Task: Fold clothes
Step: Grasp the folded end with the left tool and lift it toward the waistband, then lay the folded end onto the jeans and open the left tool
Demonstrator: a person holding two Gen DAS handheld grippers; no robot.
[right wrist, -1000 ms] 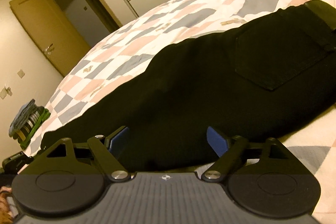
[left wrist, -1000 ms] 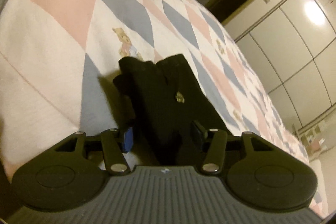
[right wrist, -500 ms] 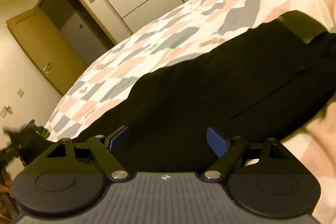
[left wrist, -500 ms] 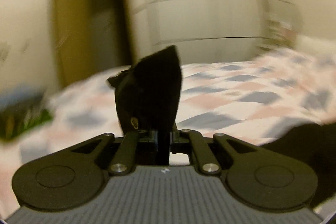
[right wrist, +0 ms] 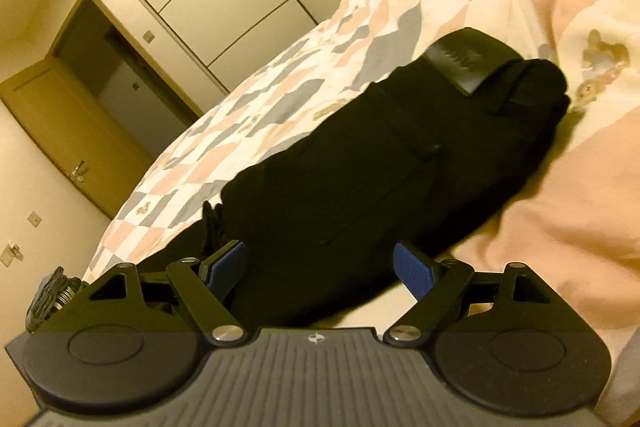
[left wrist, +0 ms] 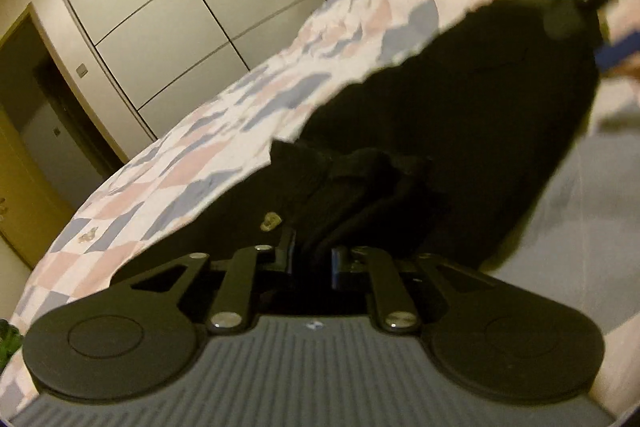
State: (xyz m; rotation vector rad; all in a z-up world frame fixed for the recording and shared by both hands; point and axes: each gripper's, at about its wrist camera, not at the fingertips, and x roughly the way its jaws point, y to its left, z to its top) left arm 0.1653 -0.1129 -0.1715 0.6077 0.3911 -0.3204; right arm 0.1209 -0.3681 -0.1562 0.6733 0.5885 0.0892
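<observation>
Here we see one pair of black trousers [right wrist: 384, 163] lying along the bed [right wrist: 560, 219], on its patchwork quilt [left wrist: 224, 155] of pink, grey and white patches. Our left gripper [left wrist: 312, 259] has its two fingers clenched on a bunched end of the trousers, held over the rest of the garment. Our right gripper [right wrist: 320, 267] hovers low beside the trousers, its two blue-padded fingers [right wrist: 412, 267] spread apart, grasping nothing. One small stack of folded clothes [right wrist: 52, 291] sits at the far left.
</observation>
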